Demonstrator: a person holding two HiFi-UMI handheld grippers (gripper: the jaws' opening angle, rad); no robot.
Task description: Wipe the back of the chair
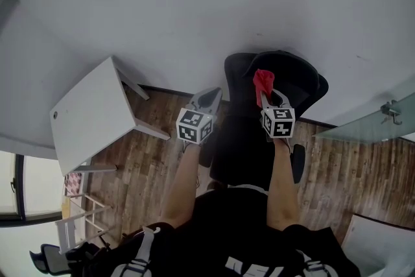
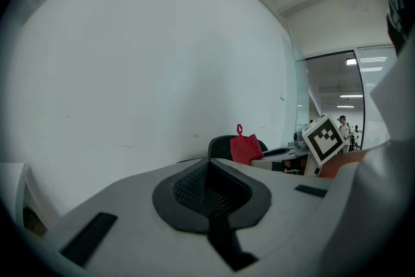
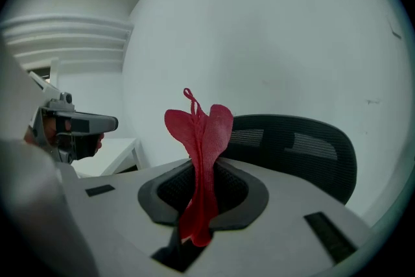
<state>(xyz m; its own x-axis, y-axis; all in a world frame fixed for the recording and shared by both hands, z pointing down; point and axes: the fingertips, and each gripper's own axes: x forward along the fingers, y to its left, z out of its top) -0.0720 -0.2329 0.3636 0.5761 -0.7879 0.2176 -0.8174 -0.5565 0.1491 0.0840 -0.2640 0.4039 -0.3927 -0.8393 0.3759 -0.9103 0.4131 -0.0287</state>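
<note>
Right tongs [image 3: 204, 186] pinch a red woven cloth [image 3: 202, 133], which is folded and fans upward into two rounded lobes. Left tongs [image 2: 211, 190] are pressed together with nothing between them. Chair [image 3: 295, 149], black mesh back with a curved rim, stands at 3 o'clock of the cloth; contact indeterminate. Flat white desk [image 1: 91, 115] sits at 10 o'clock in the head view.

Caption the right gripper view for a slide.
Right claw clamps a red cloth before the black mesh chair back.
</note>
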